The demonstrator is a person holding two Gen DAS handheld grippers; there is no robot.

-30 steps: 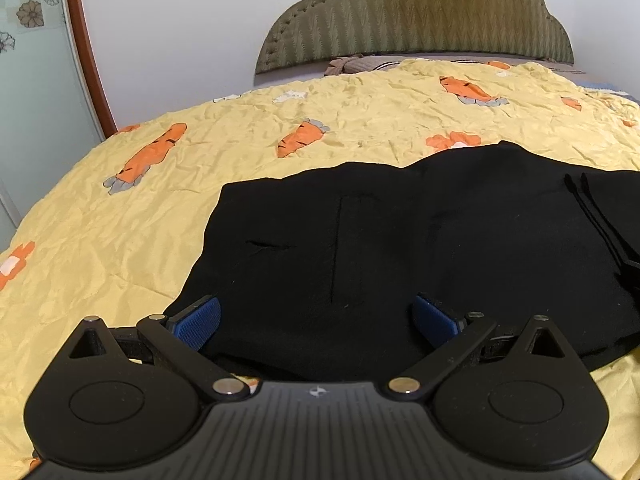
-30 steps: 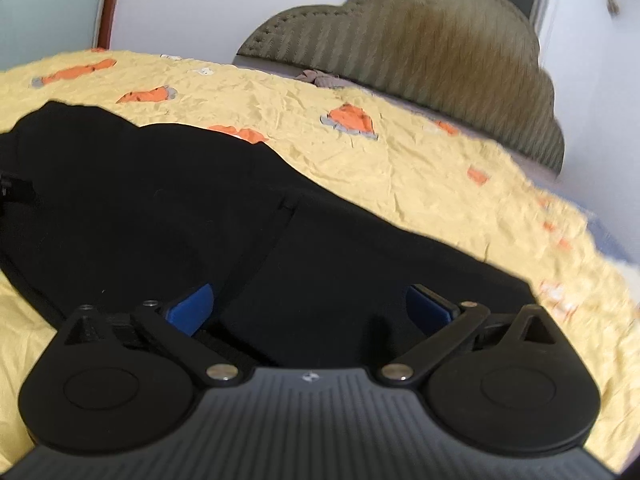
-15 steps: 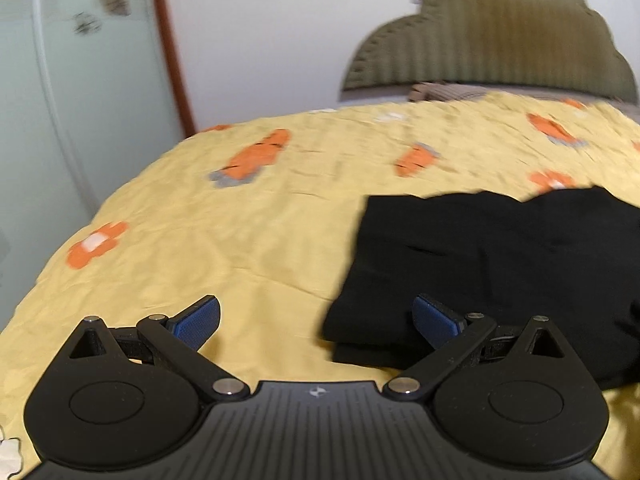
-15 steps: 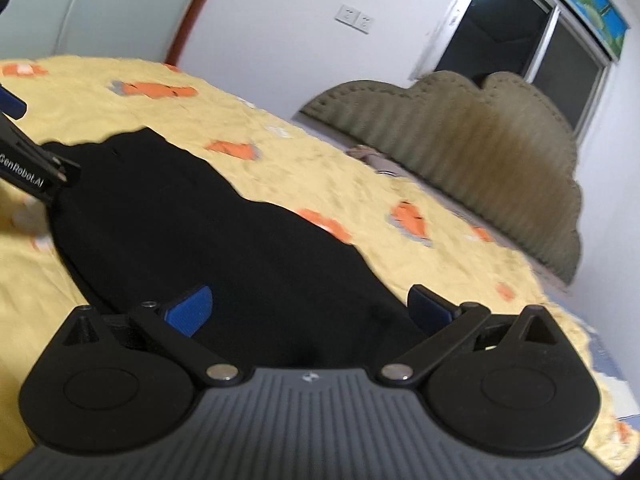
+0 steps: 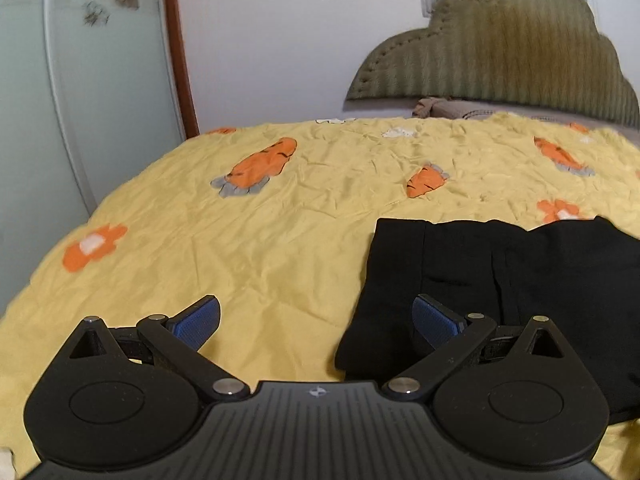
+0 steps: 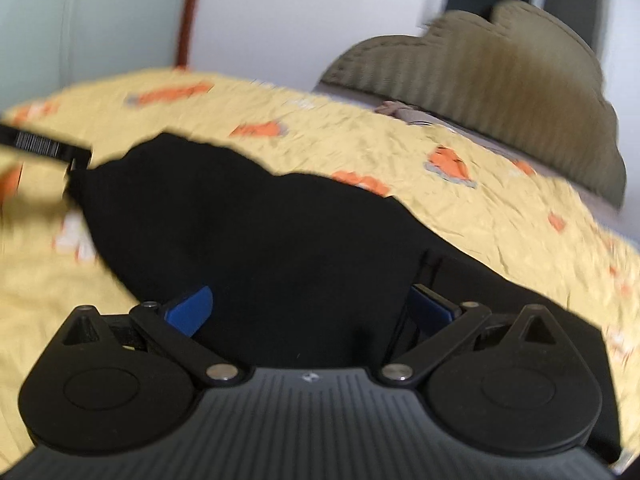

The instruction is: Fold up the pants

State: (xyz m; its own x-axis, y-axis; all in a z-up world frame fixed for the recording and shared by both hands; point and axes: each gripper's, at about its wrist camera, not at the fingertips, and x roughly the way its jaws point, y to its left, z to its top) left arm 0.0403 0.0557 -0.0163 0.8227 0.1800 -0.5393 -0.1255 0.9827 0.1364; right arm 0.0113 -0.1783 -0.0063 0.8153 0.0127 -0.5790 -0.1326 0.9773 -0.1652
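Observation:
The black pants (image 5: 500, 276) lie folded flat on the yellow bedspread, at the right of the left wrist view. My left gripper (image 5: 316, 320) is open and empty, just left of the pants' left edge, its right pad (image 5: 434, 318) over the fabric. In the blurred right wrist view the pants (image 6: 260, 232) fill the middle. My right gripper (image 6: 308, 308) is open and empty, low over the pants. The other gripper's tip (image 6: 44, 146) shows at the far left by the pants' end.
The yellow bedspread (image 5: 240, 248) with orange carrot prints covers the bed. A padded olive headboard (image 5: 500, 52) stands at the back. A glass door with a brown frame (image 5: 80, 80) is at the left, past the bed's edge.
My left gripper has swung left, off the pants, so bare bedspread now lies under it. My right gripper has shifted over the pants; both stay open.

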